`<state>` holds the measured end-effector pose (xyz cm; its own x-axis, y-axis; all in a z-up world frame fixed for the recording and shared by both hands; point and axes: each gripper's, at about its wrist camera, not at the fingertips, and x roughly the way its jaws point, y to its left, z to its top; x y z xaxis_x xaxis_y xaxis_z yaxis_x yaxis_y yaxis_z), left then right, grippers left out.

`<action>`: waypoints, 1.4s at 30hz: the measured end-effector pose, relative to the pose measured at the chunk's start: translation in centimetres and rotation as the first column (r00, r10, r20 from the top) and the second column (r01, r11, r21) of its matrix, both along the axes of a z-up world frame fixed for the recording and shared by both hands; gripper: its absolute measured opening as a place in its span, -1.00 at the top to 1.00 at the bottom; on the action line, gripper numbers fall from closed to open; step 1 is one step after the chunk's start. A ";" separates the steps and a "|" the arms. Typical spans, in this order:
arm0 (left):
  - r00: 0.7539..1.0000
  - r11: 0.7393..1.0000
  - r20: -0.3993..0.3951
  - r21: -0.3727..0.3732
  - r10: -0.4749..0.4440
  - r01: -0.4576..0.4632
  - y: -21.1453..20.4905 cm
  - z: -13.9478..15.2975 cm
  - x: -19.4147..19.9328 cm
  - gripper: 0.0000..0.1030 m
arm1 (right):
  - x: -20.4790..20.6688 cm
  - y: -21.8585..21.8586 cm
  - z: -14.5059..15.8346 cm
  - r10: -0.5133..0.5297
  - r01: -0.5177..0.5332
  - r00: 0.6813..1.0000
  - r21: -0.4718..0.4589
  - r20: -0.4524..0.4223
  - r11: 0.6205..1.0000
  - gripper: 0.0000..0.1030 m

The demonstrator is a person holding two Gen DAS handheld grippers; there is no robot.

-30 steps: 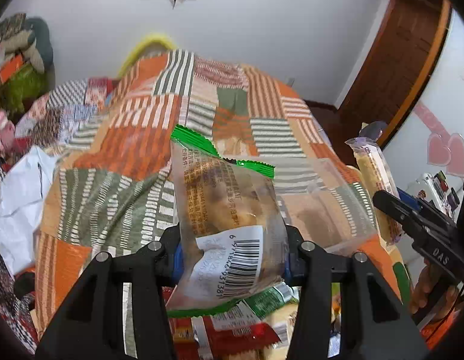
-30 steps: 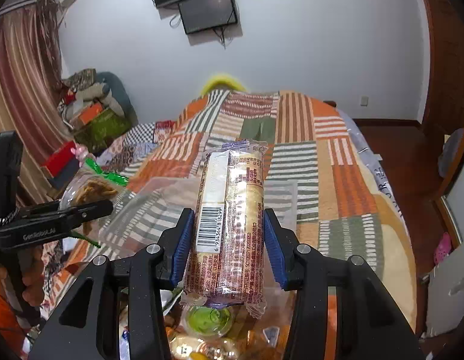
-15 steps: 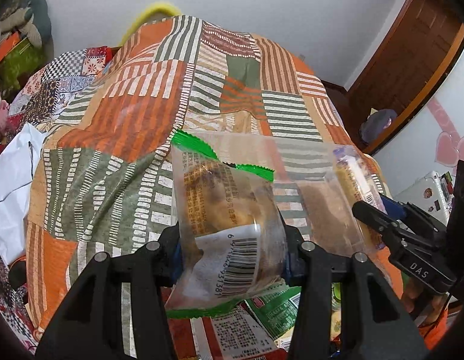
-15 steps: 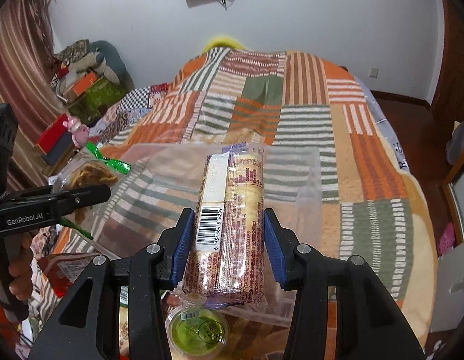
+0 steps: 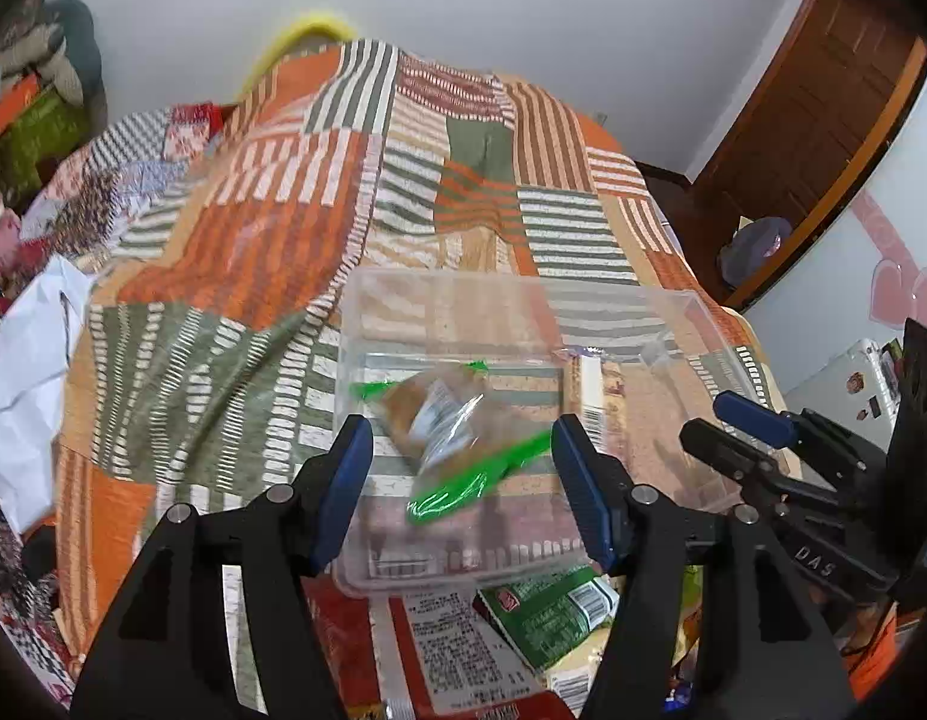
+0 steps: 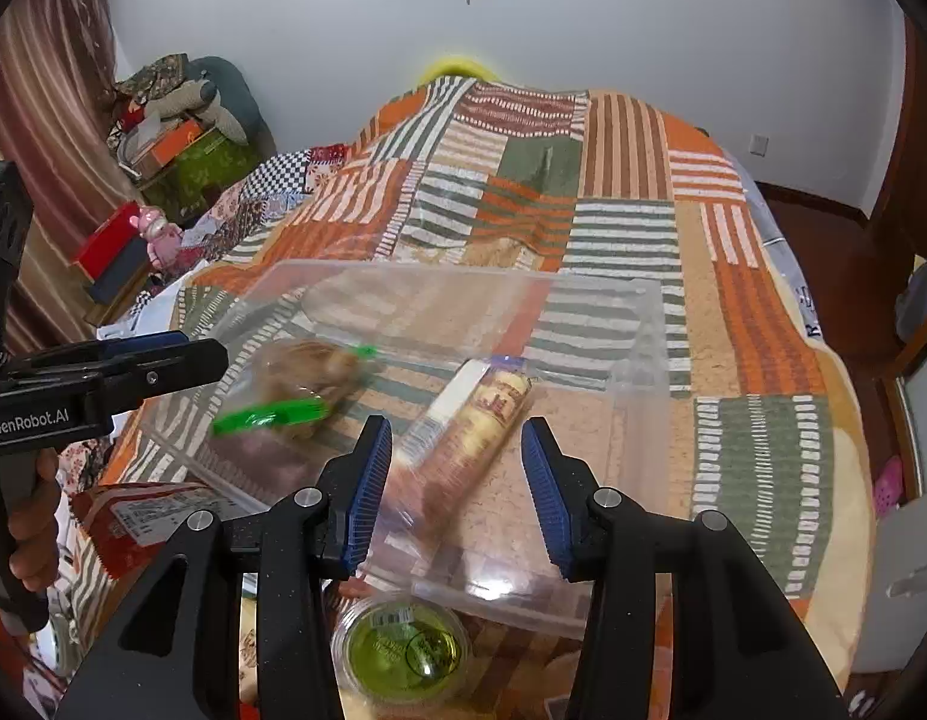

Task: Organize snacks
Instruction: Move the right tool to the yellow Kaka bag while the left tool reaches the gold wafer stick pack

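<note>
Clear plastic forms the shallow rectangular bin (image 5: 511, 312) set on the orange, green and cream patchwork quilt (image 5: 271, 252), and every position below is given relative to that bin. Above its left near edge the left gripper (image 5: 457, 480) is held with its blue-padded jaws spread wide and nothing between them. Inside the bin, toward its left side, a crinkly transparent pouch with green sealed ends (image 5: 445, 426), filled with brown baked pieces, is seen blurred and tilted; whether it has settled on the floor cannot be told. Toward the middle of the bin lies a long cylindrical biscuit roll in printed brown-and-white film (image 6: 469, 426), slanted across the floor. Above the near edge, on the right, the right gripper (image 6: 457, 483) is likewise spread open and empty. Both packs are judged light; the pouch's film would be slippery and its contents crushable, so a gentle pinch across the middle or at a sealed end would suit, while the roll is stiffer and best taken across its width. Just outside the near wall remain a round tub with a green lid (image 6: 403, 648) and flat red and green packets (image 5: 541, 606).
</note>
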<state>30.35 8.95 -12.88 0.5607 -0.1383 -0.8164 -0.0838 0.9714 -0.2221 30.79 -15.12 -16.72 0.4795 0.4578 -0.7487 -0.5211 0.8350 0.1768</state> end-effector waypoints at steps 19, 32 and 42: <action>0.992 0.997 0.125 0.070 0.015 -0.024 0.9 4.8 -8.6 -0.33 | -5.7 -2.6 3.7 0.003 -0.006 0.998 0.054 0.070 0.999 0.17; 0.996 0.996 0.077 0.076 0.041 -0.046 2.5 2.5 -15.0 -0.39 | -10.5 -3.9 2.3 0.006 -0.008 0.998 0.024 0.058 1.000 0.10; 0.999 0.992 -0.039 0.122 -0.001 0.006 2.2 -2.3 -17.6 -0.39 | -13.0 -4.1 -0.8 0.003 -0.003 1.000 -0.012 0.003 1.000 0.05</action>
<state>12.79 11.13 -15.17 0.5280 -0.0380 -0.8484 -0.0868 0.9914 -0.0984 17.84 -19.23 -17.53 0.4802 0.4501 -0.7529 -0.5239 0.8356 0.1654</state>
